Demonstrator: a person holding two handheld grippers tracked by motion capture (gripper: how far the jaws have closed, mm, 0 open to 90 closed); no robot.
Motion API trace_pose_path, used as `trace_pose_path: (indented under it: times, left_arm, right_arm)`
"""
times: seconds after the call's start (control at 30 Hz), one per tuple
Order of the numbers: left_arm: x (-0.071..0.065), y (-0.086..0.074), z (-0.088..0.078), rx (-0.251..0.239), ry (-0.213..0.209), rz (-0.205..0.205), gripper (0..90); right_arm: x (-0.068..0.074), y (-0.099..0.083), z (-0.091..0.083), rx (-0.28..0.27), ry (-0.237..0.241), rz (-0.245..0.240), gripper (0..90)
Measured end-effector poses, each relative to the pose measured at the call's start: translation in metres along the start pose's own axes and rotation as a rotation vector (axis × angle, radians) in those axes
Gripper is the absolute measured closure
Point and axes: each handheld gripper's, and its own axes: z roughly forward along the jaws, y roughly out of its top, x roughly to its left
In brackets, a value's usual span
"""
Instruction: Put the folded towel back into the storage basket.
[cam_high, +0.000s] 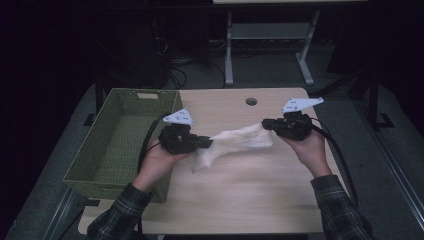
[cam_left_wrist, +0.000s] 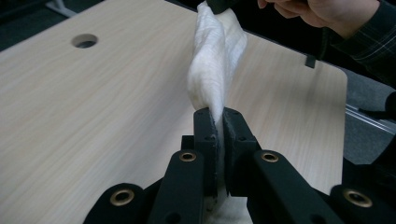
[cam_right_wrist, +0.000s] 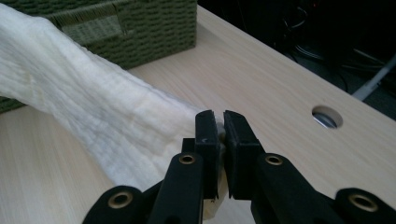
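White and soft, the cloth (cam_high: 235, 142) hangs above the table (cam_high: 250, 200), stretched between the two grippers. The left gripper (cam_high: 206, 143) pinches one end, its jaws nearly closed with only the fabric between them; in the left gripper view the cloth (cam_left_wrist: 212, 70) rises twisted from the pads toward the other hand. A loose tail droops below the left gripper toward the wood. The right gripper (cam_high: 265, 124) clamps the opposite end, its jaws likewise closed tight on a thin fold; in the right gripper view the cloth (cam_right_wrist: 93, 107) spreads wide and slants away to the left. Both hands hold the grippers from underneath. A green woven basket (cam_high: 115, 165) sits at the left edge of the table, just beside the left hand, apart from the cloth.
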Motion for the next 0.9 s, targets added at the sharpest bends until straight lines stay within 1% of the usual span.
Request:
trace_pose_path:
  times: [0.1,0.23,0.3,0.37,0.4,0.53,0.57,0.6,0.67,0.7,0.73,0.83,0.87,0.9]
  left_arm:
    - [0.005,-0.001,-0.015,-0.011,0.024,-0.008,85.2]
    - [0.012,-0.004,-0.033,-0.029,0.048,-0.023,85.3]
    - [0.015,-0.005,-0.041,-0.032,0.063,-0.024,85.3]
    - [0.017,-0.007,-0.050,-0.046,0.074,-0.035,85.3]
    - [0.018,-0.007,-0.053,-0.044,0.081,-0.033,85.3]
    - [0.022,-0.012,-0.070,-0.060,0.109,-0.050,85.3]
    - [0.023,-0.013,-0.074,-0.066,0.117,-0.056,85.3]
    - [0.023,-0.014,-0.079,-0.068,0.127,-0.053,85.3]
    - [0.023,-0.017,-0.088,-0.076,0.145,-0.063,85.3]
    - [0.023,-0.019,-0.092,-0.072,0.156,-0.066,85.3]
    - [0.023,-0.021,-0.096,-0.070,0.167,-0.072,85.3]
    - [0.024,-0.028,-0.108,-0.074,0.192,-0.091,85.3]
    - [0.024,-0.028,-0.108,-0.074,0.192,-0.091,85.3]
    - [0.026,-0.032,-0.118,-0.078,0.211,-0.104,85.3]
  right_arm:
    - [0.004,0.015,0.007,-0.009,0.015,-0.011,84.7]
    - [0.011,0.035,0.018,-0.014,0.028,-0.039,84.7]
    - [0.013,0.044,0.023,-0.017,0.035,-0.049,84.7]
    - [0.016,0.053,0.029,-0.017,0.042,-0.058,84.7]
    - [0.017,0.058,0.033,-0.022,0.047,-0.064,84.7]
    - [0.022,0.073,0.044,-0.034,0.064,-0.085,84.7]
    - [0.023,0.077,0.047,-0.037,0.068,-0.093,84.7]
    - [0.025,0.081,0.049,-0.039,0.070,-0.106,84.7]
    - [0.028,0.089,0.055,-0.044,0.088,-0.115,84.7]
    - [0.030,0.093,0.058,-0.043,0.096,-0.115,84.7]
    - [0.032,0.097,0.061,-0.047,0.104,-0.132,84.7]
    - [0.039,0.108,0.072,-0.046,0.128,-0.151,84.7]
    - [0.042,0.111,0.076,-0.046,0.136,-0.160,84.7]
    - [0.044,0.115,0.081,-0.047,0.144,-0.173,84.7]
